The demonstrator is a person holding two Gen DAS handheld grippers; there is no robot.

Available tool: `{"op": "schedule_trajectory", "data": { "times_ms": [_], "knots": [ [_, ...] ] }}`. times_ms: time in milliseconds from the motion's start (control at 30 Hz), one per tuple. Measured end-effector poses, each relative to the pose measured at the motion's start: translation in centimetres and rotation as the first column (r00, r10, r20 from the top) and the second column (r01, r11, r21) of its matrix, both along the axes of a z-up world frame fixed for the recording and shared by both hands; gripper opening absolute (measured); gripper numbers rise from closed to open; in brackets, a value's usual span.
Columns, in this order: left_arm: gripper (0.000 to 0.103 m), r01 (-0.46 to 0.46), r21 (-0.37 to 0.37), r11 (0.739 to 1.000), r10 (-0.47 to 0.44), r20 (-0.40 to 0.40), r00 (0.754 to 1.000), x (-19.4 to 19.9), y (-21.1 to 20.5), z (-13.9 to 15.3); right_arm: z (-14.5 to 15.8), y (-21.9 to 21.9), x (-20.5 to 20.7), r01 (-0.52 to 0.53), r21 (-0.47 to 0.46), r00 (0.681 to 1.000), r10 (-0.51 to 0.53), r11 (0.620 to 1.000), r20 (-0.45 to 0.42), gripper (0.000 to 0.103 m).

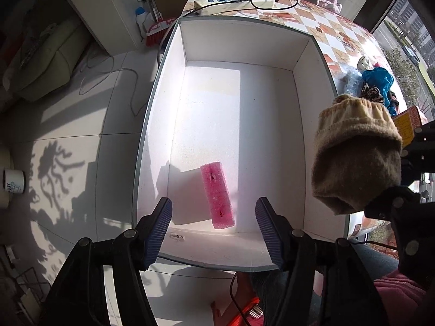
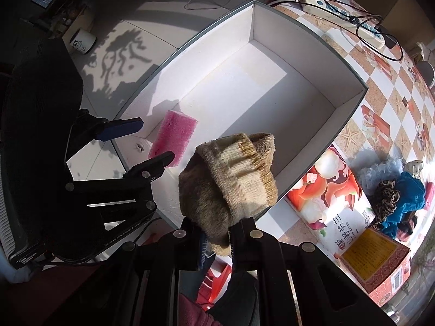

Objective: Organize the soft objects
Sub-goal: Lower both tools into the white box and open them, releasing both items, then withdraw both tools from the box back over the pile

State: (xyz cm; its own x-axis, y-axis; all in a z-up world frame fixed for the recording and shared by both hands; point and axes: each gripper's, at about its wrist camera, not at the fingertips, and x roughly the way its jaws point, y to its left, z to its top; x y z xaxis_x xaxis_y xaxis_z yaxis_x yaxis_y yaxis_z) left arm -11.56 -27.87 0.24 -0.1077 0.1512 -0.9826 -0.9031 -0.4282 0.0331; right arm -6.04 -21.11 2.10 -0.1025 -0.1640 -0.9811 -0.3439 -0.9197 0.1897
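The white box (image 1: 239,125) lies open-topped, its far floor bare; only the pink sponge (image 1: 217,197) sits near its front wall. The right tool (image 2: 216,240), clamping the beige sock (image 2: 231,182), hangs over the box's right rim.

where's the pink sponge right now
The pink sponge lies on the floor of the white box, near its front-left corner. In the left wrist view it sits just ahead of the open left tongs, between the fingers.

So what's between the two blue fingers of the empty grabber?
In the left wrist view, the left gripper is open with nothing held. Past the gap lies the pink sponge, down on the white box floor.
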Motion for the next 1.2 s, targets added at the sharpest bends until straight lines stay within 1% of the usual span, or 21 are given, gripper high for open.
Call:
{"op": "schedule_trajectory", "data": {
  "times_ms": [33, 67, 100, 133, 167, 200, 233, 267, 300, 433, 533, 567, 667, 733, 833, 867, 1000, 1067, 1100, 1133, 1200],
  "knots": [
    [0.083, 0.004, 0.005, 1.0, -0.004, -0.005, 1.0, 0.1, 0.0, 0.1, 0.0, 0.0, 0.0, 0.001, 0.0, 1.0, -0.001, 1.0, 0.002, 0.021],
    [0.083, 0.006, 0.008, 1.0, -0.005, -0.007, 1.0, 0.1, 0.0, 0.2, -0.1, 0.0, 0.1, 0.005, 0.003, 1.0, -0.005, 1.0, 0.003, 0.028],
    [0.083, 0.002, 0.006, 1.0, -0.002, -0.008, 1.0, 0.0, -0.1, 0.2, -0.1, 0.2, 0.2, 0.011, 0.004, 1.0, -0.011, 1.0, -0.002, 0.049],
    [0.087, -0.004, 0.006, 1.0, 0.004, -0.008, 1.0, -0.2, -0.1, 0.1, 0.1, 0.4, 0.2, 0.023, 0.01, 1.0, -0.022, 1.0, -0.011, 0.064],
    [0.089, -0.014, 0.01, 1.0, 0.014, 0.009, 1.0, -0.4, -0.2, 0.0, 0.3, 0.7, 0.3, 0.039, 0.015, 0.999, -0.038, 0.999, -0.021, 0.07],
    [0.089, -0.029, 0.018, 0.999, 0.028, 0.042, 0.999, -0.7, -0.2, 0.0, 0.5, 1.0, 0.4, 0.054, 0.012, 0.998, -0.054, 0.998, -0.025, 0.081],
    [0.093, -0.044, 0.024, 0.999, 0.043, 0.076, 0.996, -1.1, -0.3, 0.0, 0.6, 1.3, 0.4, 0.069, 0.013, 0.997, -0.069, 0.998, -0.025, 0.091],
    [0.096, -0.057, 0.028, 0.998, 0.054, 0.106, 0.993, -1.3, -0.2, 0.0, 0.6, 1.6, 0.5, 0.089, 0.02, 0.996, -0.089, 0.996, -0.022, 0.095],
    [0.096, -0.069, 0.036, 0.997, 0.063, 0.13, 0.989, -1.5, -0.2, 0.1, 0.6, 2.0, 0.6, 0.108, 0.023, 0.994, -0.107, 0.994, -0.019, 0.102],
    [0.097, -0.085, 0.076, 0.993, 0.072, 0.163, 0.984, -2.0, 0.5, 1.2, 1.3, 3.5, 1.7, 0.191, 0.006, 0.981, -0.191, 0.981, -0.023, 0.102],
    [0.098, -0.064, 0.137, 0.988, 0.036, 0.199, 0.979, -1.8, 1.5, 2.8, 2.6, 4.9, 2.9, 0.267, -0.01, 0.963, -0.267, 0.964, -0.04, 0.102],
    [0.103, -0.051, 0.163, 0.985, 0.016, 0.21, 0.978, -1.7, 2.0, 3.5, 3.3, 5.4, 3.5, 0.295, -0.018, 0.954, -0.296, 0.955, -0.052, 0.102],
    [0.103, 0.006, 0.237, 0.972, -0.061, 0.228, 0.972, -0.7, 4.4, 5.5, 5.7, 7.3, 5.6, 0.382, -0.024, 0.918, -0.382, 0.924, -0.102, 0.102],
    [0.103, 0.049, 0.259, 0.965, -0.112, 0.234, 0.966, 0.3, 6.5, 6.7, 7.3, 8.8, 7.4, 0.439, -0.029, 0.889, -0.439, 0.898, -0.127, 0.102],
    [0.103, 0.117, 0.288, 0.951, -0.188, 0.232, 0.954, 2.5, 9.9, 7.7, 9.7, 11.5, 11.1, 0.537, -0.029, 0.829, -0.534, 0.843, -0.164, 0.102],
    [0.103, 0.147, 0.286, 0.947, -0.215, 0.225, 0.95, 3.4, 11.2, 7.8, 10.3, 12.4, 12.5, 0.569, -0.025, 0.808, -0.564, 0.822, -0.17, 0.102],
    [0.103, 0.246, 0.256, 0.935, -0.301, 0.206, 0.931, 7.2, 15.8, 7.7, 12.0, 16.5, 18.7, 0.697, -0.019, 0.701, -0.686, 0.717, -0.195, 0.102],
    [0.103, 0.274, 0.239, 0.932, -0.323, 0.2, 0.925, 8.8, 17.8, 7.3, 11.7, 18.7, 21.5, 0.753, -0.006, 0.645, -0.74, 0.658, -0.192, 0.102],
    [0.103, 0.286, 0.224, 0.932, -0.331, 0.199, 0.922, 9.6, 18.9, 7.0, 11.1, 19.7, 22.9, 0.78, 0.0, 0.616, -0.768, 0.626, -0.177, 0.102],
    [0.103, 0.295, 0.207, 0.933, -0.336, 0.203, 0.92, 10.3, 19.8, 6.7, 10.1, 20.8, 24.3, 0.808, 0.001, 0.583, -0.798, 0.59, -0.154, 0.102],
    [0.103, 0.31, 0.177, 0.934, -0.345, 0.222, 0.912, 11.5, 21.7, 5.9, 7.8, 22.8, 26.9, 0.848, -0.009, 0.526, -0.844, 0.53, -0.104, 0.102]
  ]
}}
